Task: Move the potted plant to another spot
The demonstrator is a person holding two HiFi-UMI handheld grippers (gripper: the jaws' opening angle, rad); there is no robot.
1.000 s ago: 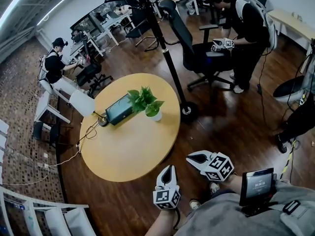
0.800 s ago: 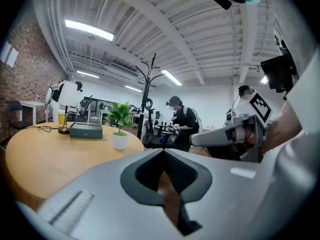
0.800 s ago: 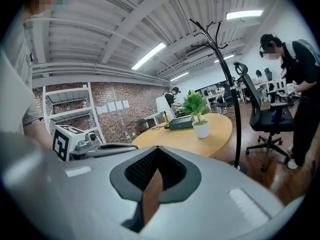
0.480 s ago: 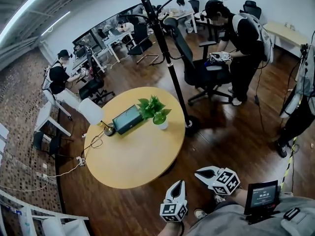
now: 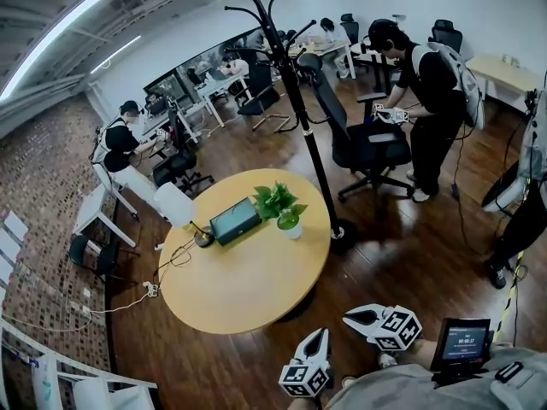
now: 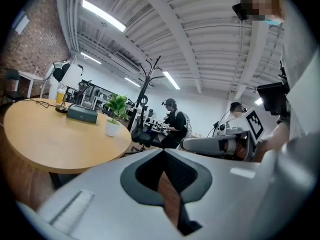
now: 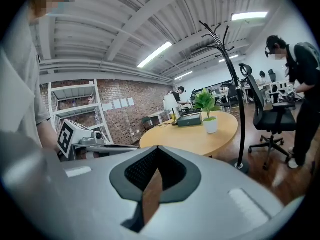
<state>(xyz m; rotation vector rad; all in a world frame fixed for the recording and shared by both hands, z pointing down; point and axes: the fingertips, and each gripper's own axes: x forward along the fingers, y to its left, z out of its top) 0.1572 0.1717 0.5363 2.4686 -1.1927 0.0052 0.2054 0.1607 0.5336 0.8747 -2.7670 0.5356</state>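
- Head view: the potted plant (image 5: 287,209) stands in its white pot on the round wooden table (image 5: 248,310), on the table's far right part, just beside a dark box (image 5: 235,220). A small lamp (image 5: 203,238) with a cable sits left of the box. The left tool (image 5: 320,336) and right tool (image 5: 349,317) hang low at the near edge of the picture, off the table and well apart from the plant, and neither touches anything. A black coat stand (image 5: 301,109) rises from the floor just right of the table. Behind it is an office chair (image 5: 363,143), with a standing person (image 5: 432,92) next to it. A seated person (image 5: 120,139) is at the far left.
- Left gripper view: the left tool's jaws are clenched together with nothing between them. Beyond them the table spreads to the left, carrying the plant (image 6: 115,115) and the box. The right tool shows at the right, level with it.
- Right gripper view: the right tool's jaws are also pressed together and hold nothing. The plant (image 7: 207,106) stands on the table's right part, ahead and far off, with the coat stand just to its right. The left tool shows at the left.
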